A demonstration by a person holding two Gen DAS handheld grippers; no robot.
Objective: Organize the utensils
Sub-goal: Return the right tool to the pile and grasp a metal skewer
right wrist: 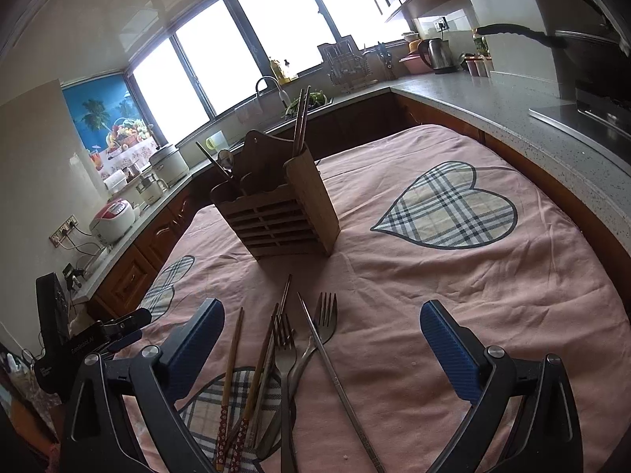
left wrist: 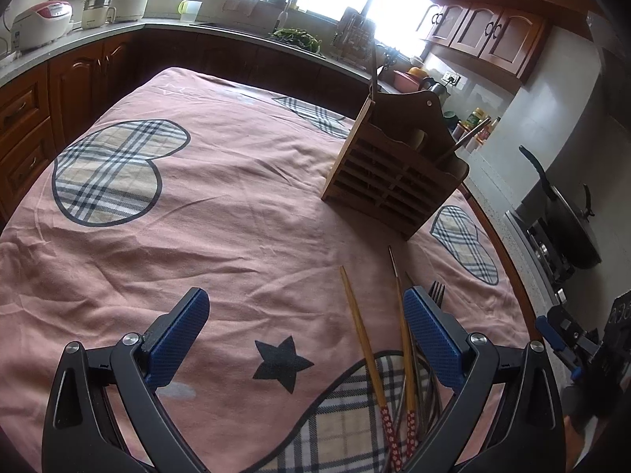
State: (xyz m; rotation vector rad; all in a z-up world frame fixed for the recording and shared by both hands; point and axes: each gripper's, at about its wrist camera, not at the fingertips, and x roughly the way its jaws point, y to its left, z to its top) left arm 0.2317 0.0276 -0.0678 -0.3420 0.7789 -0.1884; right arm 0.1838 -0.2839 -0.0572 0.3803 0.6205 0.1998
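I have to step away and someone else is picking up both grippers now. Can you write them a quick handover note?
Left gripper: open, holding nothing, low over the pink cloth.
Right gripper: open, holding nothing, just above the loose utensils.
Wooden utensil holder: upright on the cloth, beyond the pile.
Done: some chopsticks and a few other utensils already stand in the holder.
Left: two forks, a metal chopstick and wooden chopsticks with red patterned ends lie on the cloth, some overlapping. None is gripped yet.
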